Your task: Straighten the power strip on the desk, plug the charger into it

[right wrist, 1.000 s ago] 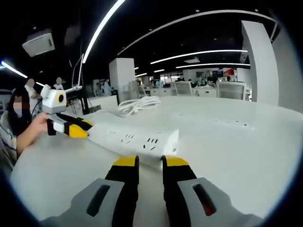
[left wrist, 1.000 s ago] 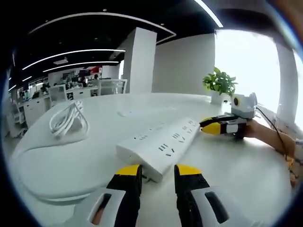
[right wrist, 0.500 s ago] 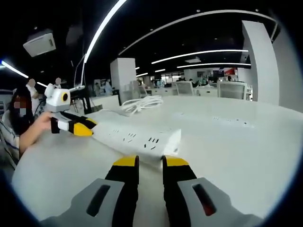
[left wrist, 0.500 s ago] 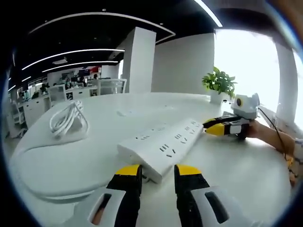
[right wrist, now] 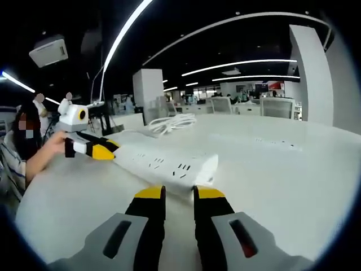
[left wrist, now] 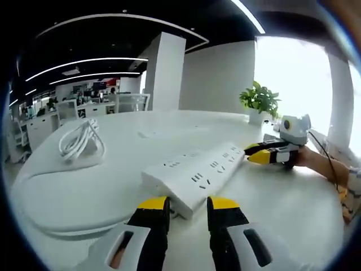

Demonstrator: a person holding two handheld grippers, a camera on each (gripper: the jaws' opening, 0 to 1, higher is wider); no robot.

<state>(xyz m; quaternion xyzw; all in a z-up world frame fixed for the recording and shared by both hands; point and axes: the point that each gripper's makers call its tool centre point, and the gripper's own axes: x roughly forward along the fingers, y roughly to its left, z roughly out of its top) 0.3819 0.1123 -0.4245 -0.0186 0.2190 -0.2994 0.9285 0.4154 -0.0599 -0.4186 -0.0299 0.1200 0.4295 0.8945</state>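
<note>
The white power strip lies slantwise on the white desk, sockets up. My left gripper sits just before the strip's near end, jaws a narrow gap apart with nothing between them. It also shows as the left gripper at the strip's far end in the right gripper view. My right gripper stands the same way at the other end of the power strip. Seen from the left gripper view, the right gripper touches that end. A coiled white charger cable lies further off on the desk.
A potted plant stands at the desk's far edge by a bright window. A person's hand holds the left gripper. Office desks and chairs fill the background. A flat recessed socket panel sits in the desk to the right.
The strip has swung a little on the desk. Each gripper has drifted slightly rightward in the other's view while staying at its end of the strip.
</note>
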